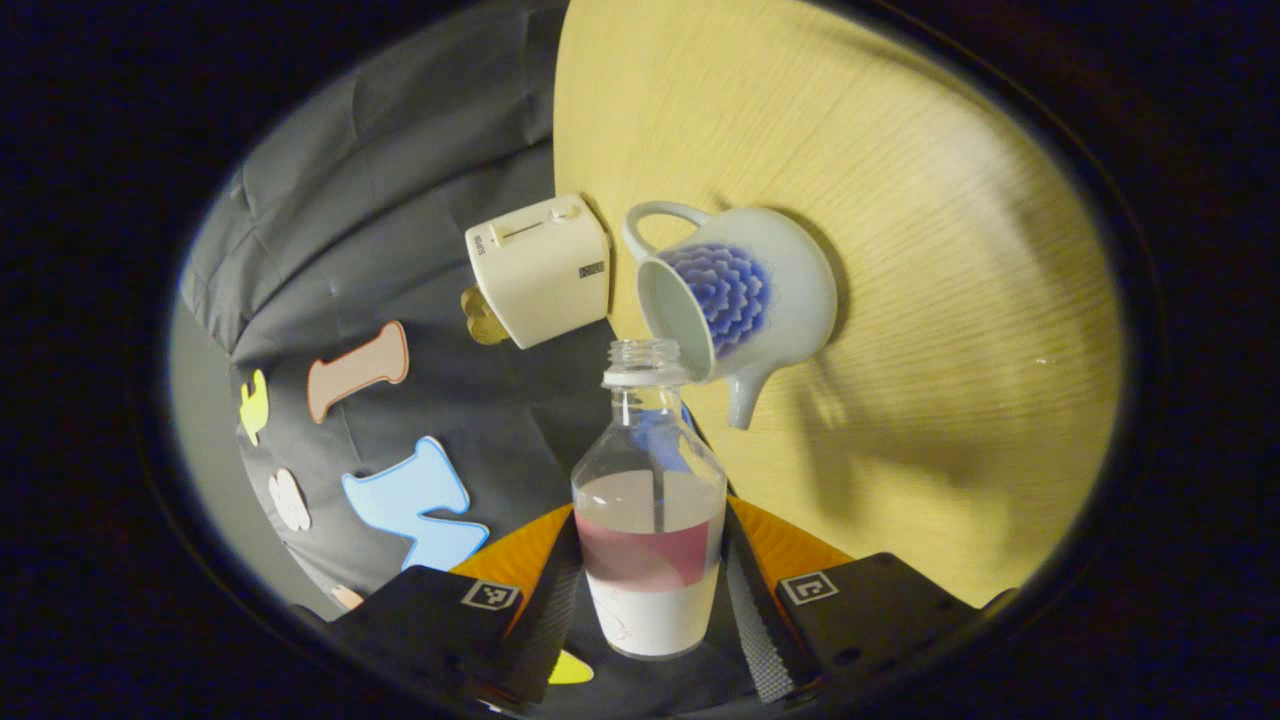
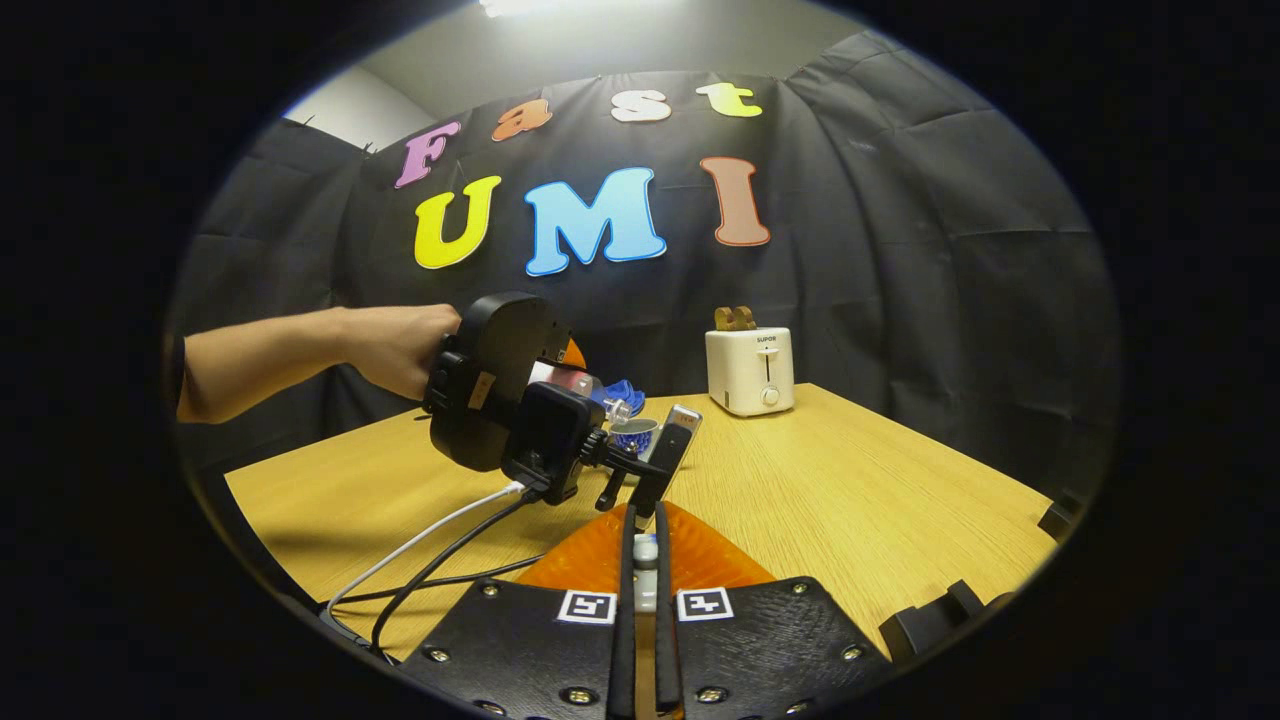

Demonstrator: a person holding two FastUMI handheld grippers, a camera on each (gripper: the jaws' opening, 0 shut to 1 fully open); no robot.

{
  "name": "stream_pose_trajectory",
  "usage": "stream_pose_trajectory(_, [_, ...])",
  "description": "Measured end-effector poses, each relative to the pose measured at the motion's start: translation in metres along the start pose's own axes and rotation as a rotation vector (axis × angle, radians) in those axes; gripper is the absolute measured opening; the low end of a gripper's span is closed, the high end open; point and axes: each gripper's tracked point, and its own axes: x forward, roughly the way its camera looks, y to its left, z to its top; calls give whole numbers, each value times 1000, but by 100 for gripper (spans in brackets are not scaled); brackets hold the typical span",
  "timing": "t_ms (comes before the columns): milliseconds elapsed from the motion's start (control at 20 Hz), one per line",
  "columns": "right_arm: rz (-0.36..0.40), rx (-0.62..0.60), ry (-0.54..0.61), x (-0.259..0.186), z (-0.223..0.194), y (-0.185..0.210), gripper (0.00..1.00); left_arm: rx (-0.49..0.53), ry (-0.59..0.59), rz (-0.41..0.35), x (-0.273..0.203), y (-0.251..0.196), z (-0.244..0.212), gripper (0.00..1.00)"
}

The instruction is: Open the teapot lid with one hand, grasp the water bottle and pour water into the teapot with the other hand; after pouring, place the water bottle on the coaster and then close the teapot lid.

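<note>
My left gripper [image 1: 652,520] is shut on a clear water bottle [image 1: 650,530] with a red and white label, capless and partly full. The bottle's mouth sits at the rim of the open, lidless white teapot [image 1: 770,290] with a blue flower pattern. In the right gripper view a hand [image 2: 390,345] holds that left gripper [image 2: 615,405], tilting the bottle [image 2: 590,385] over the teapot [image 2: 633,432]. My right gripper [image 2: 645,520] is nearly closed on a small pale piece, the teapot lid [image 2: 646,552], held above the table in front of the teapot.
A white toaster [image 2: 750,370] with bread in it stands at the back of the wooden table [image 2: 850,500], just behind the teapot; it also appears in the left gripper view [image 1: 540,268]. Cables [image 2: 430,550] trail from the left gripper across the table's left front.
</note>
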Motion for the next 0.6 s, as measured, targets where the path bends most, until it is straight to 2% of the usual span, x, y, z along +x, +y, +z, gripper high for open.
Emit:
stream_pose_trajectory(150, [-8, -9, -28, 0, 10, -2, 8, -159, -38, -3, -3, -4, -2, 87])
stream_pose_trajectory(250, [-9, -31, -49, 3, 15, -4, 8, -269, -71, 37, -12, 3, -4, 86])
stream_pose_trajectory(400, [0, -55, -66, 10, 21, -5, 7, -534, -116, 65, -25, 4, -18, 86])
stream_pose_trajectory(500, [7, -72, -75, 15, 24, -4, 7, -667, -109, 77, -35, -2, -35, 87])
stream_pose_trajectory(600, [13, -103, -87, 21, 28, -5, 8, -798, -127, 125, -44, 0, -49, 86])
